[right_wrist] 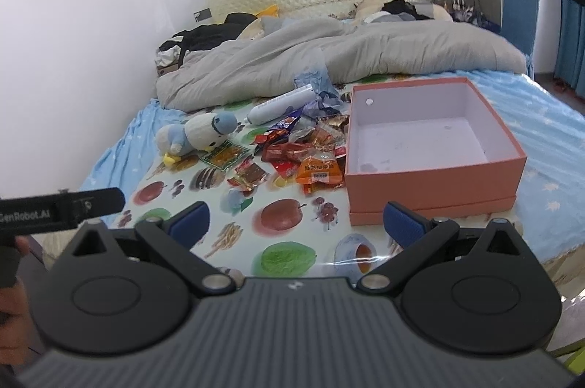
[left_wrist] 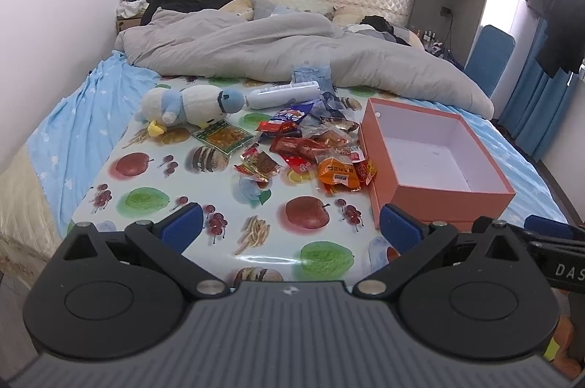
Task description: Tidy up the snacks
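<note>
A pile of snack packets (left_wrist: 314, 146) lies on a fruit-print mat (left_wrist: 153, 168) on the bed; it also shows in the right wrist view (right_wrist: 303, 157). An orange packet (left_wrist: 338, 174) sits at the pile's near right. An open, empty salmon-pink box (left_wrist: 438, 194) stands right of the pile, also in the right wrist view (right_wrist: 435, 183). My left gripper (left_wrist: 290, 227) is open and empty, short of the mat's near edge. My right gripper (right_wrist: 296, 223) is open and empty, in front of the box's near left corner.
A plush duck (left_wrist: 190, 104) and a white bottle (left_wrist: 281, 95) lie behind the snacks. A grey duvet (left_wrist: 292, 51) covers the far bed. A blue sheet (left_wrist: 80, 117) flanks the mat. The other gripper's body shows at the left edge (right_wrist: 62, 207).
</note>
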Motion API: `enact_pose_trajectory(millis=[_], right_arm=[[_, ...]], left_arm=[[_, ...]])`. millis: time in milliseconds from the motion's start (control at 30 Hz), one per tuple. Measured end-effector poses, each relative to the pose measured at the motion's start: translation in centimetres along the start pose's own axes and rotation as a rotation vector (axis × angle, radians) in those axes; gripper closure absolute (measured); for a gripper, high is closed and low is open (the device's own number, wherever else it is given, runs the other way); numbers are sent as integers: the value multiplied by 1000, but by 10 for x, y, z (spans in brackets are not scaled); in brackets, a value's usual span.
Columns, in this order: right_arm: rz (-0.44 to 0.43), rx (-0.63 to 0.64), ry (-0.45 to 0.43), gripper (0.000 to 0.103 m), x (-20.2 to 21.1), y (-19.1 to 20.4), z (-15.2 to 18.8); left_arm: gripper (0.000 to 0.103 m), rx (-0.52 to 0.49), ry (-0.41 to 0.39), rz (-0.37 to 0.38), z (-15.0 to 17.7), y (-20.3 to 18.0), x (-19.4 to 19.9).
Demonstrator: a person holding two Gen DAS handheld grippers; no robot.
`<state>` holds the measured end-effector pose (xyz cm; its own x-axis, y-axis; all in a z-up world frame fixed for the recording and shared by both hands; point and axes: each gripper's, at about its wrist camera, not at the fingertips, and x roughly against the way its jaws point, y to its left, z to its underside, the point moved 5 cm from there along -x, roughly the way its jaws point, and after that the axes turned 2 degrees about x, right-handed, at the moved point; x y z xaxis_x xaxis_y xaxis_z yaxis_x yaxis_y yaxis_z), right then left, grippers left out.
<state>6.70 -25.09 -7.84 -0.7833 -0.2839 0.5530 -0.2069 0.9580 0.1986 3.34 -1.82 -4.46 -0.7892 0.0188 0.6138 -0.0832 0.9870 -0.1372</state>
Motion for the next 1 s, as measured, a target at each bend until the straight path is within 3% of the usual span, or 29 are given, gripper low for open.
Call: enact_pose_trajectory(millis=[567,767,1000], right_arm=[[9,-28,4,0,-6,-6,5],[-39,-62,34,10,-25,-10,7],[-5,-45,41,15,-63,-10,-1]], left_arm=[[0,-28,37,45,2,-8,-26],[0,-43,62,56,-7,-11,-52],[0,-37,99,47,-25,-4,-97]])
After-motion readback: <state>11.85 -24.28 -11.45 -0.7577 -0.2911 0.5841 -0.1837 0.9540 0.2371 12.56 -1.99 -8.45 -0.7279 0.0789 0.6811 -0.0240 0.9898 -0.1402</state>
